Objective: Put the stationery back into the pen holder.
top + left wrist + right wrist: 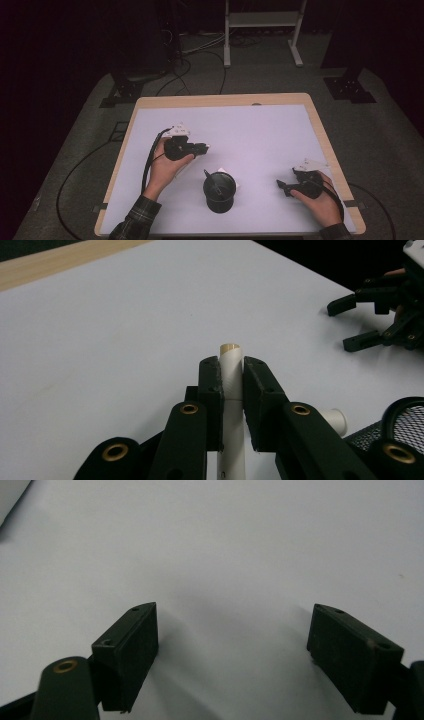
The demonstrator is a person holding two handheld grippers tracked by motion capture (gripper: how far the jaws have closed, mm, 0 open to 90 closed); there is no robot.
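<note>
Left gripper (231,371) pinches a white tube (231,375) near its tip above the table (260,130) beside the mesh cup (219,192), so it may pivot or slip; right gripper (232,645) rests wide open, empty.

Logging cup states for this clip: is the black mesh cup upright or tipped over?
Upright. The high view looks down into the cup's round open mouth, base on the table, with a dark stick leaning inside.

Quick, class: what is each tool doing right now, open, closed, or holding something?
Left tool: closed on a white tube.
Right tool: open, holding nothing.
</note>
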